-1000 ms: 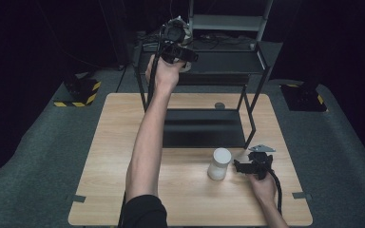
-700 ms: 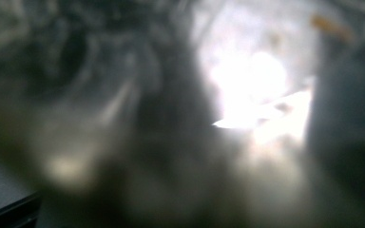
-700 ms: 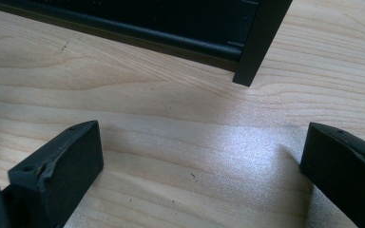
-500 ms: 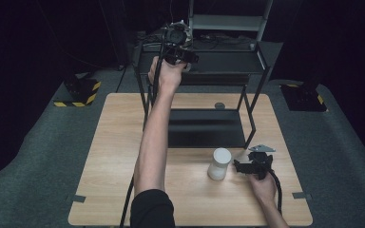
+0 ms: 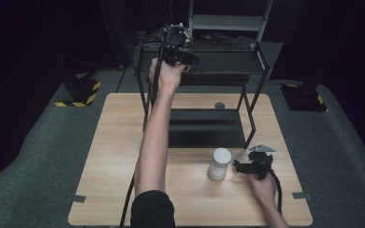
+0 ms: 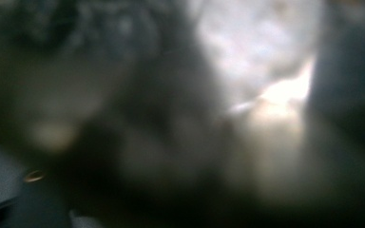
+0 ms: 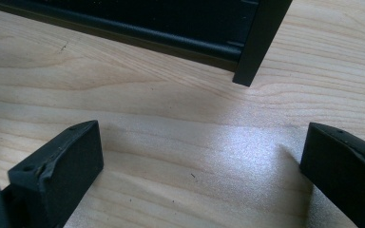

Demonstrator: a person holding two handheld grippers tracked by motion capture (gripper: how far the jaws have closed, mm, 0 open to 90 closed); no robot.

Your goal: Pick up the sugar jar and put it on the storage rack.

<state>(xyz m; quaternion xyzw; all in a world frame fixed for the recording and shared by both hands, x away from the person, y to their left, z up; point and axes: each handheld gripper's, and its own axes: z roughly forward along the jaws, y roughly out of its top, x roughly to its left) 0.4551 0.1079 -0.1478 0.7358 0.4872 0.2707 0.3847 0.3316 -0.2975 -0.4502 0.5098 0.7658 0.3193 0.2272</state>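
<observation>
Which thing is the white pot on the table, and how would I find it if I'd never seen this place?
Look at the wooden table with the black metal rack standing on its far half. In front of the rack, on the bare wood, stands the white pot, upright, just left of the right hand-held gripper. It is the one pale, round thing among black ones.

We see a bright table (image 5: 123,142) under light from above, and dark all around. The left gripper view is all blurry. The right gripper view looks sharp.
</observation>
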